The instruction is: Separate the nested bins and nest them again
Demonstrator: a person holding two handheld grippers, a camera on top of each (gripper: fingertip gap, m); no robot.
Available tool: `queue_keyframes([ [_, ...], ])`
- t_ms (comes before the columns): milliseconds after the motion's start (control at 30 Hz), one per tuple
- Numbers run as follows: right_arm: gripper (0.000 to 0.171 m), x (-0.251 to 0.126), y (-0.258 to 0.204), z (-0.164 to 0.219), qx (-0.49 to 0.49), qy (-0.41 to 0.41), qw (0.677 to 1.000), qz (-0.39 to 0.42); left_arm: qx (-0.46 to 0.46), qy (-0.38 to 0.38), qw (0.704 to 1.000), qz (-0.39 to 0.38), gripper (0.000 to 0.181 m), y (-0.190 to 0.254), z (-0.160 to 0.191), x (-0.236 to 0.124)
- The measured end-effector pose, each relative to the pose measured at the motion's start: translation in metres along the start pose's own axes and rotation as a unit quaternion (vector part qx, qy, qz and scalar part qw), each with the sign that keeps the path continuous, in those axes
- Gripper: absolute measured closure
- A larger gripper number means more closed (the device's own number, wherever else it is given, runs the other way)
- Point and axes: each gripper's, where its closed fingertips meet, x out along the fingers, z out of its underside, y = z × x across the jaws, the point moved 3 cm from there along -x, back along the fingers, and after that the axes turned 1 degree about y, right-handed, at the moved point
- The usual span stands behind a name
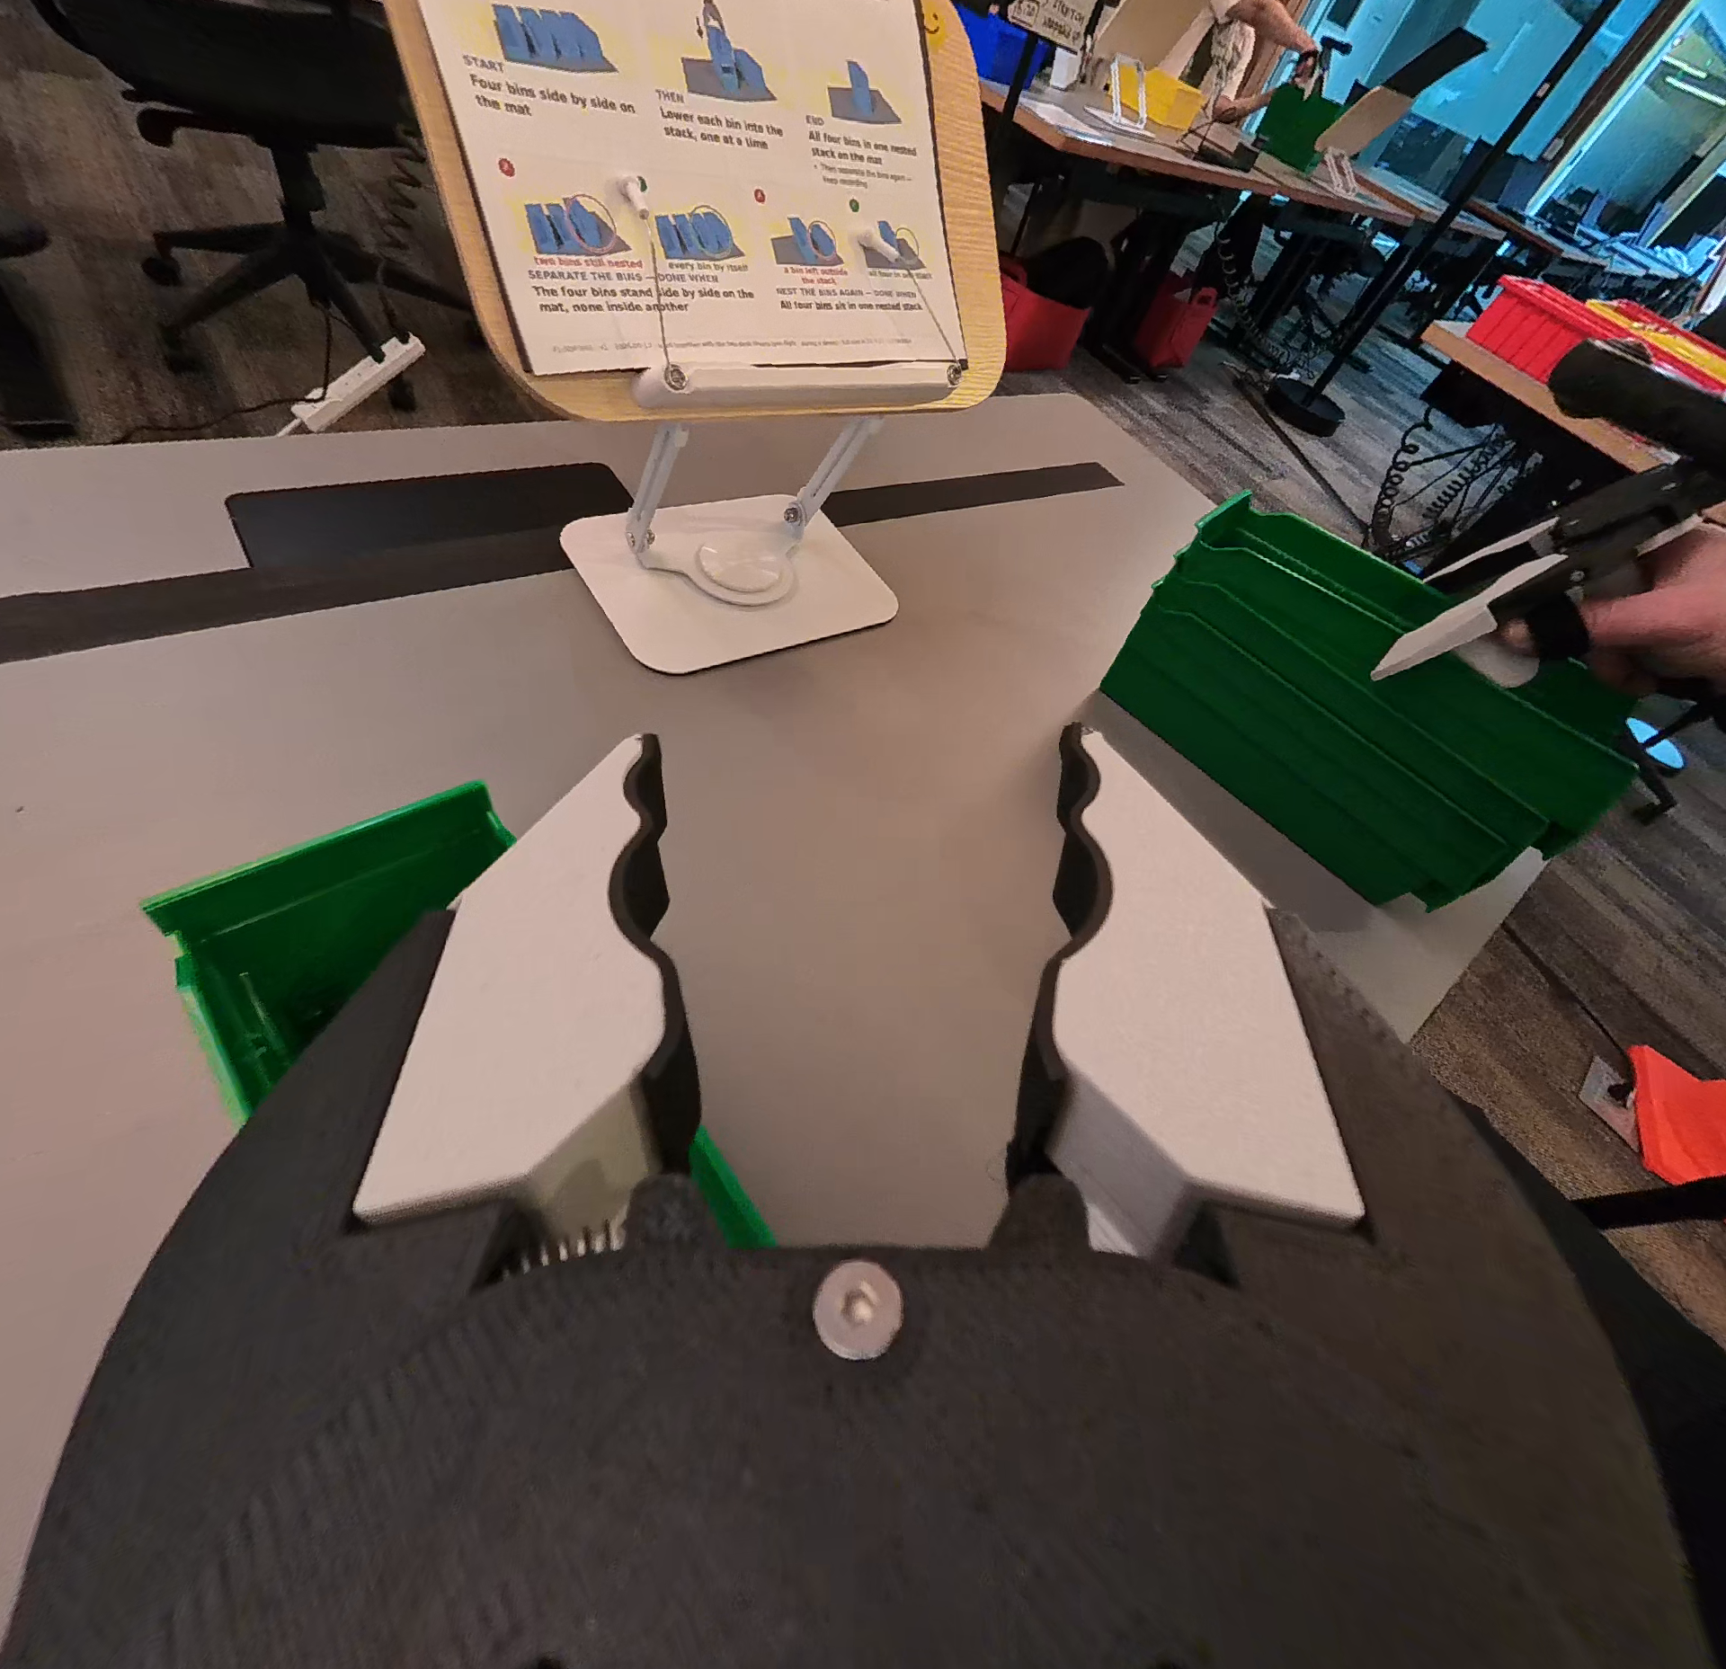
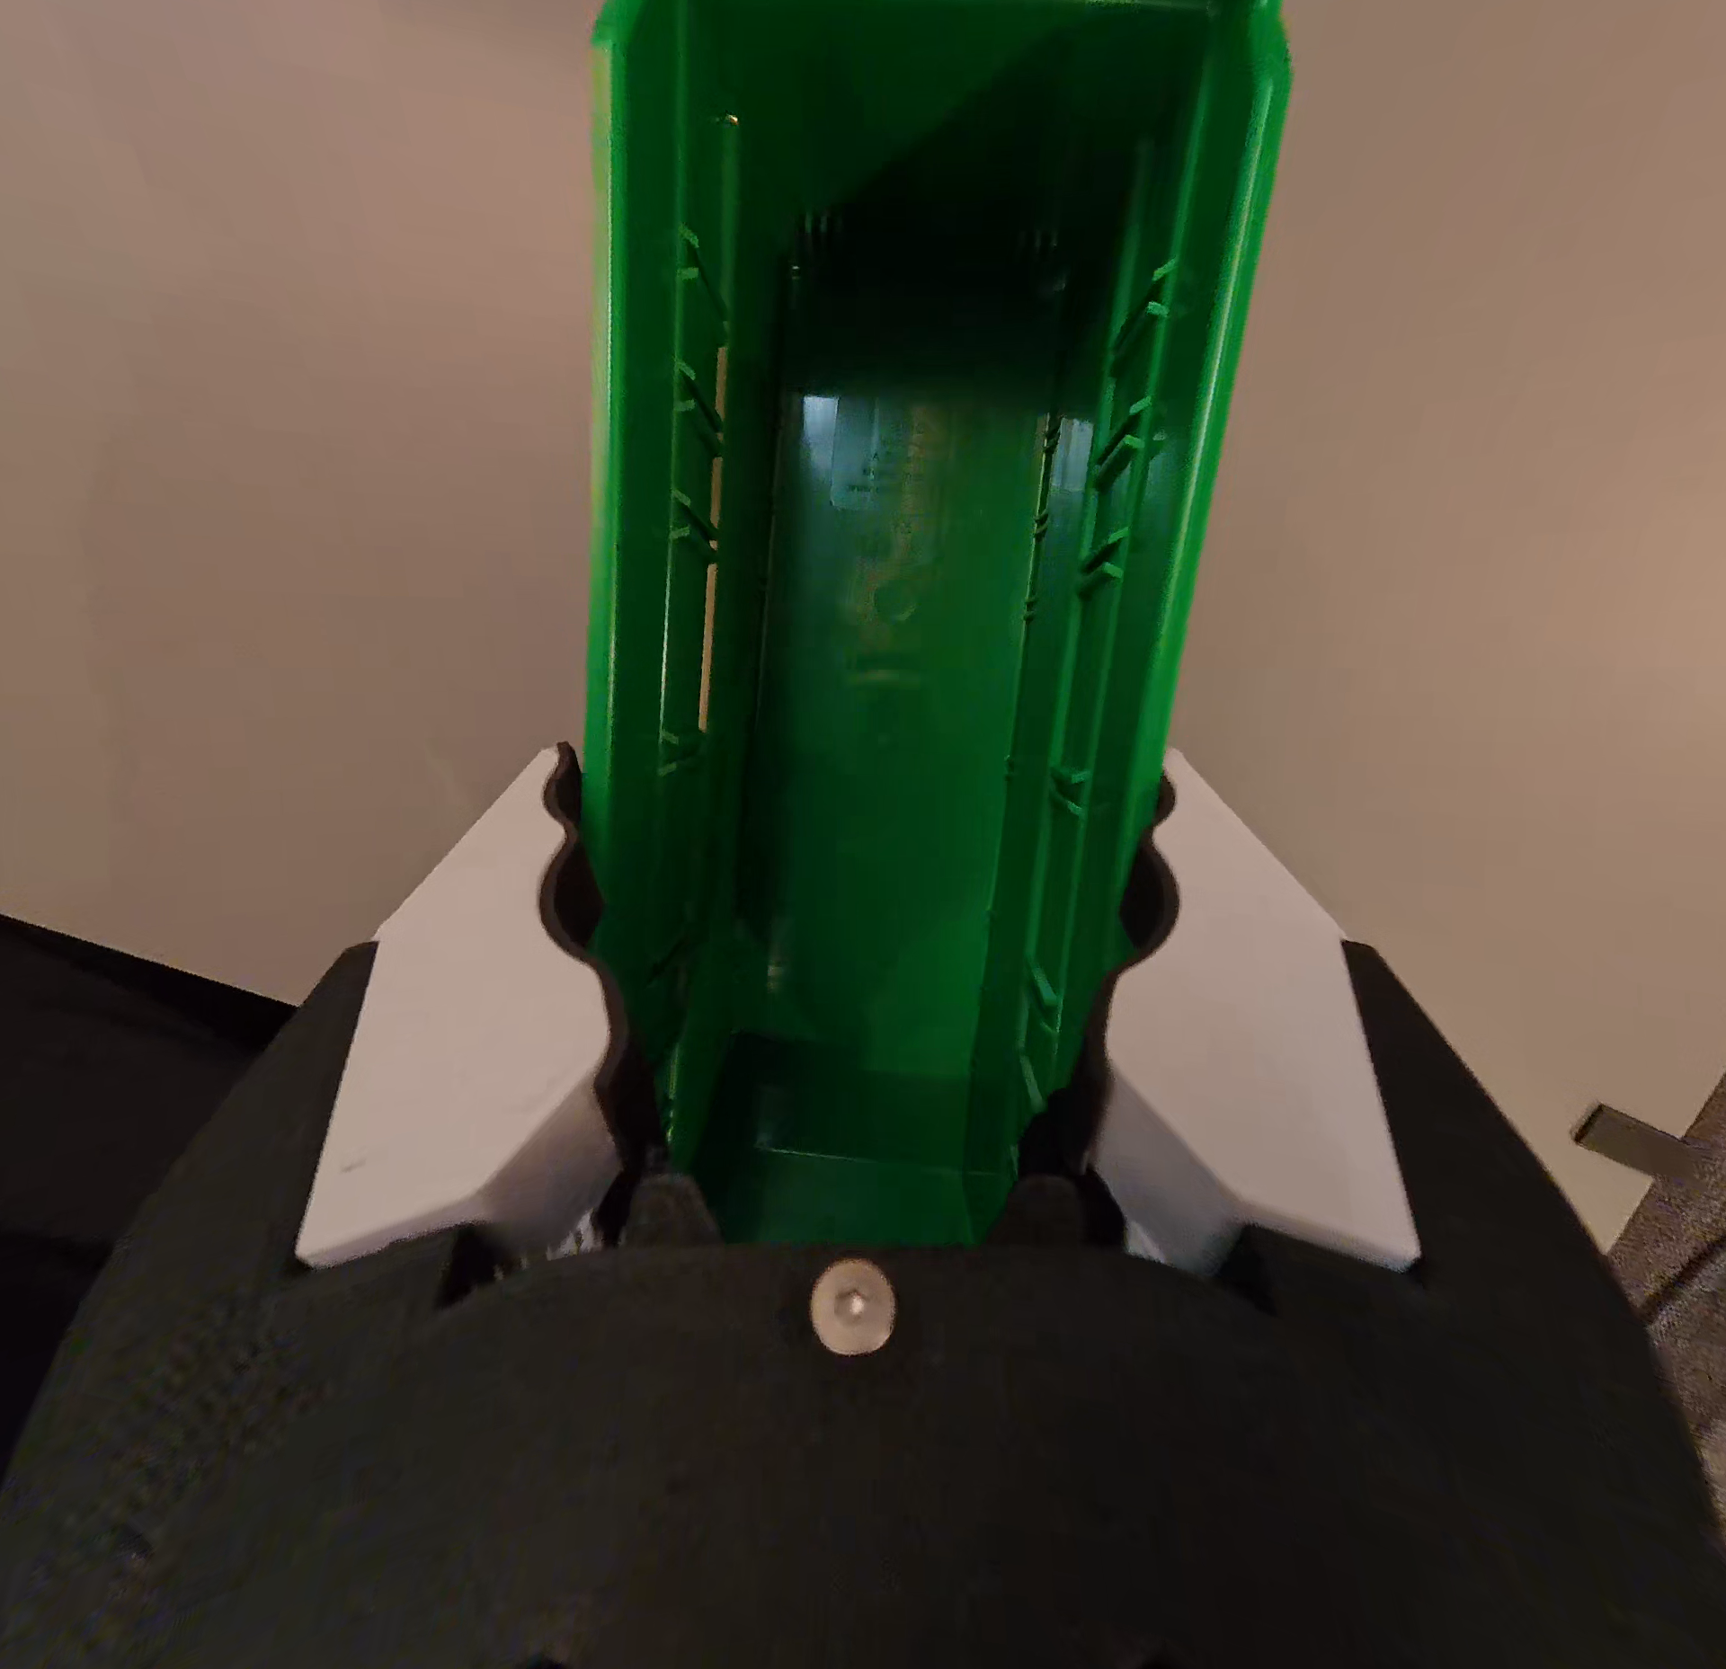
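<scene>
Left wrist view looking forward and down over the grey tabletop [image 1: 467, 653] toward the stacked green plastic bins [image 1: 1326, 737]; right wrist view pressed close, looking down into that stack [image 2: 934, 597], shared by both.

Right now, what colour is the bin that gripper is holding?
Green; the bin shows best in the right wrist view.

**Glossy green plastic, matt printed grippers**

The bin [image 2: 897, 653] is smooth green plastic, its floor glossy enough to catch light. The stacked bins [image 1: 1326, 737] have a duller sheen. The left gripper [image 1: 859, 756] has a rough, layered black plastic body, smooth matt white fingers [image 1: 551, 971] and a bright metal screw [image 1: 857, 1309]. The surface [image 1: 841, 877] is smooth, matt grey. The stand [image 1: 962, 223] looks like pale wood holding paper.
</scene>
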Motion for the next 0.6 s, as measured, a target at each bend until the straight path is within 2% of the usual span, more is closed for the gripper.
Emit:
queue_keyframes([
  [100,0.066,-0.001,0.000,-0.002,-0.005,0.007,1.000,-0.005,-0.003,0.003,1.000,-0.002,0.098,-0.002,-0.001,-0.002],
  [233,0.069,-0.009,-0.001,-0.008,-0.004,0.039,0.999,0.000,-0.003,0.003,1.000,-0.005,0.098,-0.003,-0.001,-0.003],
  [367,0.067,-0.011,0.000,-0.009,-0.006,0.057,0.998,0.005,-0.002,0.003,1.000,-0.005,0.098,-0.003,-0.001,-0.002],
  [600,0.058,0.011,0.001,-0.001,-0.001,0.045,0.999,0.006,-0.004,-0.005,1.000,-0.007,0.098,-0.005,0.003,0.000],
])
